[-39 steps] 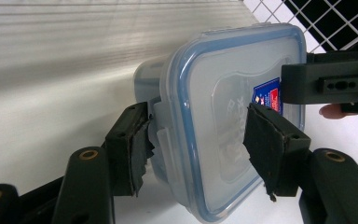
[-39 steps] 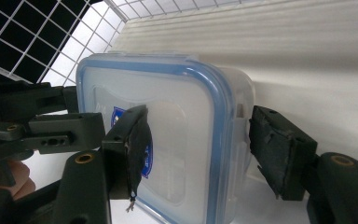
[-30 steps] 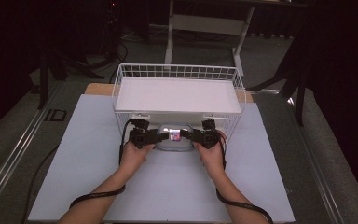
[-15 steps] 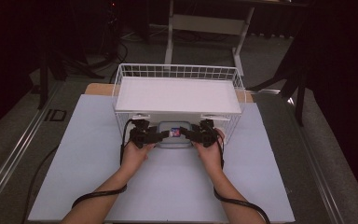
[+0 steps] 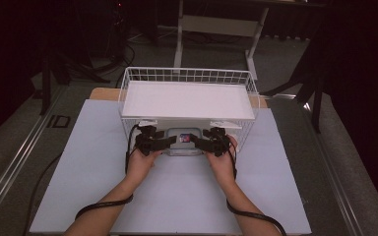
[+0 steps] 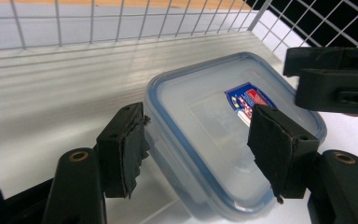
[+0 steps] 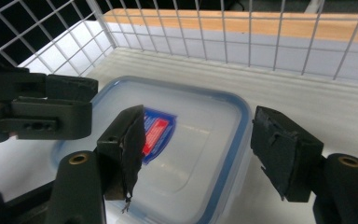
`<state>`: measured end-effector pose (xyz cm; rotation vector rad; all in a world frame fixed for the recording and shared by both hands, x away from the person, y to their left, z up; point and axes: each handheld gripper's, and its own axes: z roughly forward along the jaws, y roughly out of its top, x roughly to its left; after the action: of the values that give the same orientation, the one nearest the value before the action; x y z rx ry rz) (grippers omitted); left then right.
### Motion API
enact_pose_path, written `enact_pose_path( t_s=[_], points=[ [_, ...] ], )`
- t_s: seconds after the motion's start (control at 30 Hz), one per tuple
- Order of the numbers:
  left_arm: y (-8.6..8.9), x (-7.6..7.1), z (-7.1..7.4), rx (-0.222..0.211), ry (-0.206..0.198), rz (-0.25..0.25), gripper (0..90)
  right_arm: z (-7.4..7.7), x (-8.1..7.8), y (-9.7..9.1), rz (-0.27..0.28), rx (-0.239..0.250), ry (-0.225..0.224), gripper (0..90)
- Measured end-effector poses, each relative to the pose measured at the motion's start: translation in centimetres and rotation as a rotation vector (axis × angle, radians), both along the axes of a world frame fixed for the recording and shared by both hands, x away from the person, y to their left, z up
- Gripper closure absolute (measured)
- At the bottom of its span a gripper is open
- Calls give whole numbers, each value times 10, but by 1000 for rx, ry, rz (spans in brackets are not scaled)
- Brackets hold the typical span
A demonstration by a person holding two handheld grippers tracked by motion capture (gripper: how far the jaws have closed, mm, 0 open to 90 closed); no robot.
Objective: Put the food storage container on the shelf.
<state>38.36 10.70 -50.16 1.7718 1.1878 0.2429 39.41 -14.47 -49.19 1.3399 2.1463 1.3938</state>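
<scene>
Straddling the lidded plastic container (image 6: 233, 140) inside the wire basket (image 5: 187, 76), both grippers, left (image 5: 153, 142) and right (image 5: 210, 142), keep released fingers (no pad pressing), apparently setting it down.

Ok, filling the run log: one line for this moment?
container at wire basket front | left gripper: fingers astride corner, just closing | right gripper: open astride other corner
</scene>
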Motion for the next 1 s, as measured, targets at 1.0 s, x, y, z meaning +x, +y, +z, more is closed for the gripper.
enact_pose_path(
  t_s=[1.0],
  points=[
    [53, -97, 11, -29, -47, -57, 351, 7, -60, 4, 75, -64, -42, 430]
  ],
)
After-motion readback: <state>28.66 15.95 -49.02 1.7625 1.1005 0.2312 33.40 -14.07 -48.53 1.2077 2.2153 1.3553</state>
